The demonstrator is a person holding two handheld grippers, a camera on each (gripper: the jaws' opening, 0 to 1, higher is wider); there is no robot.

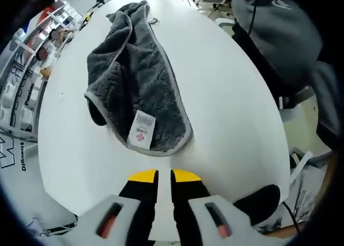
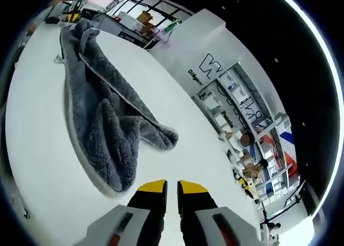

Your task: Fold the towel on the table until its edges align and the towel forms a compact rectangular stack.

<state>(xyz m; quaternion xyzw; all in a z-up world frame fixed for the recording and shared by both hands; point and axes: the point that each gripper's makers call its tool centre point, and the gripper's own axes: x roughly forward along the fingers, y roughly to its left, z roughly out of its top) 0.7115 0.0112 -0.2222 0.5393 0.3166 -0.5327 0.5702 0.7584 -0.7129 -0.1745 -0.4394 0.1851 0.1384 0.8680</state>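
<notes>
Grey fluffy towel is lying crumpled mid-table on the white round table, while left gripper and right gripper fingers are hovering clenched, grasping nothing.

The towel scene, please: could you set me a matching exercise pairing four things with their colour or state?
Things:
1. towel
2. label
3. table
4. left gripper

Descriptions:
a. white, round-edged
b. grey, crumpled
c. yellow-tipped fingers, close together, holding nothing
d. small, white, red mark

Pairs: 1-b, 2-d, 3-a, 4-c
</notes>
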